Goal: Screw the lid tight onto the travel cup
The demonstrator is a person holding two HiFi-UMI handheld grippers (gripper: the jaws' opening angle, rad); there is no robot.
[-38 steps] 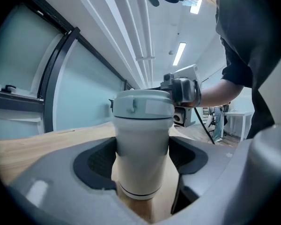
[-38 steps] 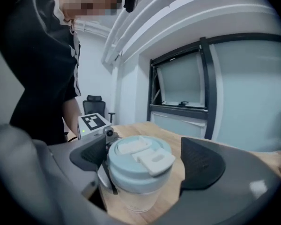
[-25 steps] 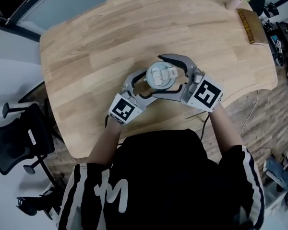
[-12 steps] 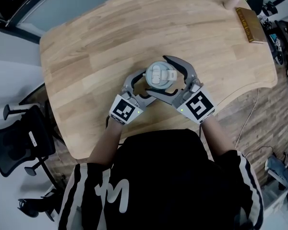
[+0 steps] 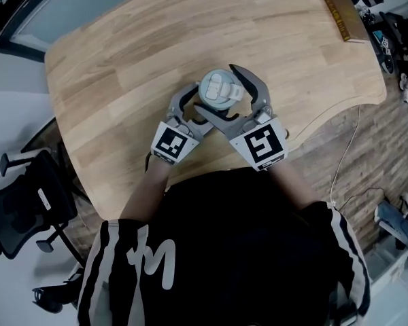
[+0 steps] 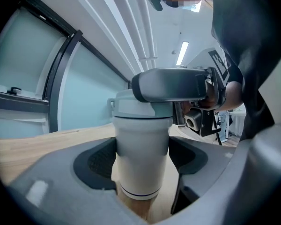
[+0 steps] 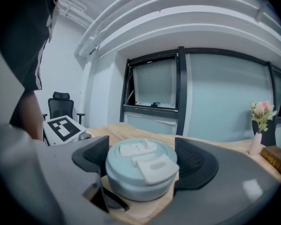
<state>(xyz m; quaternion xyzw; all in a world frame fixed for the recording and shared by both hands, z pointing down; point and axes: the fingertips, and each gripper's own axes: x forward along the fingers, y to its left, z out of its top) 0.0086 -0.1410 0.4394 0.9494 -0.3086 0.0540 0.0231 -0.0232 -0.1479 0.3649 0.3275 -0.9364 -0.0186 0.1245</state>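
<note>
The left tool pinches the white cylindrical travel cup, upright on the wooden tabletop. The right tool, jaws just closing, clamps the pale blue round lid.

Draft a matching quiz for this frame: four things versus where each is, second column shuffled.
1 left gripper
2 right gripper
3 book
4 office chair

A on the floor beside the table
B clamped on the lid
C at the table's far corner
D clamped round the cup

Pairs: 1-D, 2-B, 3-C, 4-A

Right gripper's jaws have just been closing, lid between them.
</note>
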